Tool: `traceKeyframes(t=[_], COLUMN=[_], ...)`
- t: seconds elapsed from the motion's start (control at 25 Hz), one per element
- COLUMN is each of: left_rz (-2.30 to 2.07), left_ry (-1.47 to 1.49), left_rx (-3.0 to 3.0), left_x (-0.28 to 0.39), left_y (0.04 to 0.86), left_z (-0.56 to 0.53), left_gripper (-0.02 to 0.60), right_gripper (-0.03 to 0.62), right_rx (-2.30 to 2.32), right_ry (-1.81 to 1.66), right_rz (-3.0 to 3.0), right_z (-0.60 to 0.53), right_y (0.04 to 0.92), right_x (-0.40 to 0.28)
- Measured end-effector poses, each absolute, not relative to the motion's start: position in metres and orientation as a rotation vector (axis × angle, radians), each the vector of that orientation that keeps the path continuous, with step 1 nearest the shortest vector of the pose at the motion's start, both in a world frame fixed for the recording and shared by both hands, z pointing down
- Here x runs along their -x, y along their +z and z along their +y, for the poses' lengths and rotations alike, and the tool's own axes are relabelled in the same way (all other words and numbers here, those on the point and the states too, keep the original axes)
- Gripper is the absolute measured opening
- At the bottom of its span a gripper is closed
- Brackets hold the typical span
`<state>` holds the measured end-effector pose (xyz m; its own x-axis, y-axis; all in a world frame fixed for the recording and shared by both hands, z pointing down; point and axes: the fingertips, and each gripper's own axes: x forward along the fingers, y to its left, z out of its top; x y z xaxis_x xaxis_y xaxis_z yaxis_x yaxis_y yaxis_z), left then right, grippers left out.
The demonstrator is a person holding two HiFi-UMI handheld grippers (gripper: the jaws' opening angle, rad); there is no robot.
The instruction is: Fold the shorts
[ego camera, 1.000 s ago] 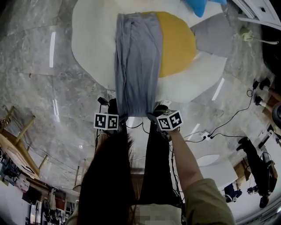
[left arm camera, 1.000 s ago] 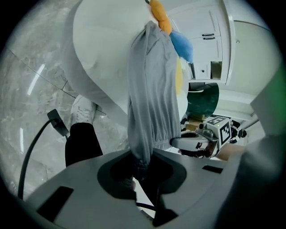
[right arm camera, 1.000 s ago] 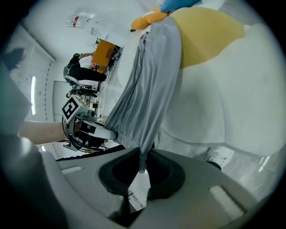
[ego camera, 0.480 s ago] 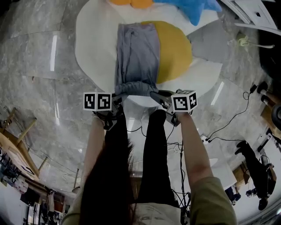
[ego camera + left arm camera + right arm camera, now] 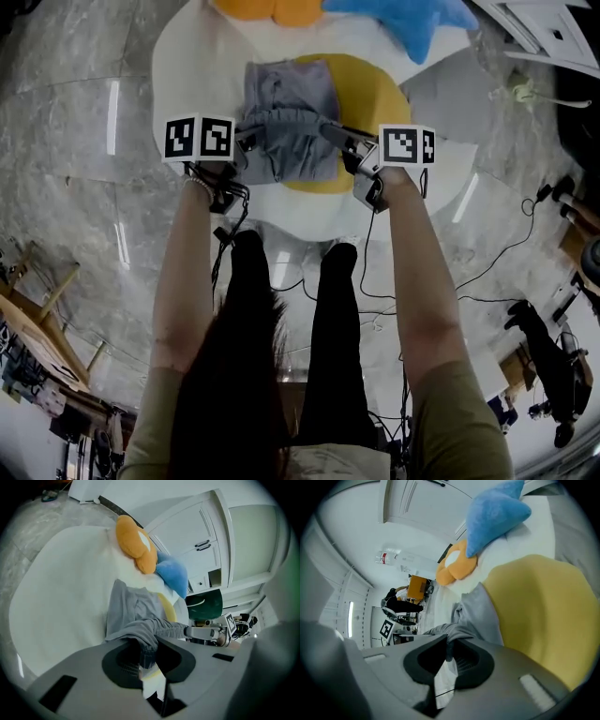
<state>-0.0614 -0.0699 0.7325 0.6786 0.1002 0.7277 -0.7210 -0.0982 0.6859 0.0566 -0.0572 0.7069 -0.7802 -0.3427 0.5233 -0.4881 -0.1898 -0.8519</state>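
Grey shorts (image 5: 286,117) lie on the yellow middle of a white round mat (image 5: 187,75). Their near edge is lifted and stretched between my two grippers, doubled over the far part. My left gripper (image 5: 246,142) is shut on the left corner of that edge, and the grey cloth (image 5: 136,613) runs out from between its jaws (image 5: 147,654). At the right corner my right gripper (image 5: 330,131) is shut too, with grey fabric (image 5: 480,616) bunched in its jaws (image 5: 449,652). From the left gripper view the right gripper (image 5: 206,632) shows holding the far end of the hem.
A blue cushion (image 5: 412,19) and an orange cushion (image 5: 272,9) sit at the mat's far end. The person's legs (image 5: 248,281) stand at the near edge, with cables (image 5: 375,300) on the marble floor. White cabinets (image 5: 201,531) rise beyond the mat.
Both grippers have travelled away from the person, carrying the near end of the shorts up and over the far part. The visible length of the shorts has roughly halved.
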Motion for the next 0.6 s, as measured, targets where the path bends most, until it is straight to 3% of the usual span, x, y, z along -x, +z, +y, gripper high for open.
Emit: traceKeyframes(t=[0.32,0.6], left_rz=[-0.631,-0.721], left_ry=[0.731,0.537], left_rx=[-1.558,-1.448], left_x=[0.047,0.045], left_y=[0.746,0.755], left_z=[-0.136,-0.167], left_gripper=[0.071,0.092], right_gripper=[0.031,0.037], right_rx=[-1.096,-1.166], right_ry=[2.112,2.049], right_rz=[-1.816,-1.737], right_z=[-0.12,-0.14], right_y=[0.73,0.748], right_x=[-0.075,-0.076])
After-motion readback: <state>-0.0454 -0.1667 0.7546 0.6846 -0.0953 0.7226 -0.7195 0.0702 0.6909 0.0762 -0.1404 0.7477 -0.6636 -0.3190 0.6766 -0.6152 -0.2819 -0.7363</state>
